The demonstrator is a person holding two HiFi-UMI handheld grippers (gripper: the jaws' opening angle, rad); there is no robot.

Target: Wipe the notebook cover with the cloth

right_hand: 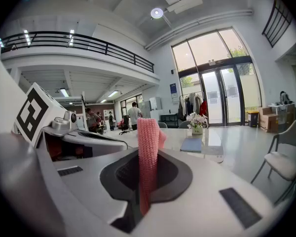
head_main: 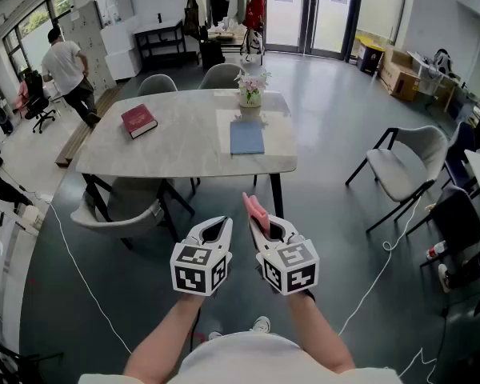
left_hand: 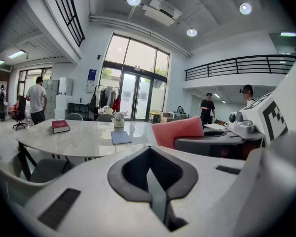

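Closest to me, the person holds both tools out in front, well short of the desk. The left tongs [head_main: 217,225] are pressed together with nothing in them. The right tongs [head_main: 264,224] are clamped on the pink cloth [head_main: 254,206], which stands up out of them in a narrow fold. Beyond, the blue notebook [head_main: 246,138] lies flat on the desk [head_main: 176,146], toward its right end, just in front of a vase of flowers [head_main: 250,93]. Its long axis runs away from the person, a short edge facing the near rim. I'd say wiping hasn't begun. The person should step in, lay the cloth's broad side down and stroke lengthwise, steadying the cover with the free tongs.
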